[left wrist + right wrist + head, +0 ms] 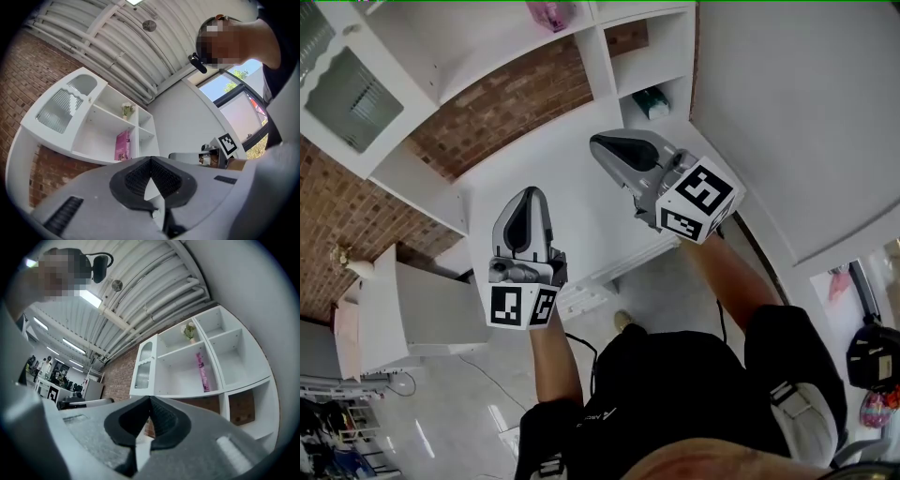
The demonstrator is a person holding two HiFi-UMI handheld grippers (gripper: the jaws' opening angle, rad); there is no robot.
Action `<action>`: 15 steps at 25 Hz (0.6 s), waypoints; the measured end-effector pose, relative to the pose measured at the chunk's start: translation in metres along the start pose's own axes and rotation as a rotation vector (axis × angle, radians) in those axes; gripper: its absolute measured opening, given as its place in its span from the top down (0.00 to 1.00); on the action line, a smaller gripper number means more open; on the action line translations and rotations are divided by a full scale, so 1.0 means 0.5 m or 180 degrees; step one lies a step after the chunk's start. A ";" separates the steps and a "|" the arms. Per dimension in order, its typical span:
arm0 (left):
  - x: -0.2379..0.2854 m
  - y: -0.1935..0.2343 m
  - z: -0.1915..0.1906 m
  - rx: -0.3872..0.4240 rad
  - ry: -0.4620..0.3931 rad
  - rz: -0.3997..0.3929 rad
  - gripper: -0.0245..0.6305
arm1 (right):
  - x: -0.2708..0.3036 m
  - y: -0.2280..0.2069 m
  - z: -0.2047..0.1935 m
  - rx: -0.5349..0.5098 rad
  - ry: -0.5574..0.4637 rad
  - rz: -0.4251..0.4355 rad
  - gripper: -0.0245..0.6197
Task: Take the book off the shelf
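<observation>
The pink book stands upright at the right end of a middle compartment of the white shelf unit. It also shows in the right gripper view as the book and at the top edge of the head view as the book. My left gripper and right gripper are held side by side over the white counter, well short of the shelf. The jaws of each are shut with nothing between them, as seen on the left gripper and the right gripper.
A small potted plant sits on the shelf above the book. A glass-front cabinet door is at the unit's left. A brick wall backs the counter. A green object lies in a lower cubby.
</observation>
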State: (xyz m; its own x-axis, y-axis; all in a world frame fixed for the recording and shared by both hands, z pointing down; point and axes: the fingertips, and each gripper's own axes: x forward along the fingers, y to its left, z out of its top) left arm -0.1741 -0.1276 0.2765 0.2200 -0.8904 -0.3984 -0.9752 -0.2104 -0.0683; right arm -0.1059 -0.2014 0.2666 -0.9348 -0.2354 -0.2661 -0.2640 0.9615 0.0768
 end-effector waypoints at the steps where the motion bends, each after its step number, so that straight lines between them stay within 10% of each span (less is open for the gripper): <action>1: 0.012 0.027 -0.007 -0.0017 0.0008 -0.0026 0.96 | 0.027 -0.012 -0.002 -0.0007 -0.0002 -0.0030 0.96; 15: 0.164 0.277 -0.070 -0.0175 -0.0005 -0.0356 0.96 | 0.293 -0.224 0.005 -0.0110 0.0085 -0.0661 0.94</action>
State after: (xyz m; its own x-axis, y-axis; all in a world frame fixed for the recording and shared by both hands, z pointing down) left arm -0.2906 -0.2437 0.2664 0.3273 -0.8595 -0.3925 -0.9419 -0.3302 -0.0622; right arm -0.2128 -0.3430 0.2166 -0.8653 -0.4321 -0.2540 -0.4592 0.8865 0.0561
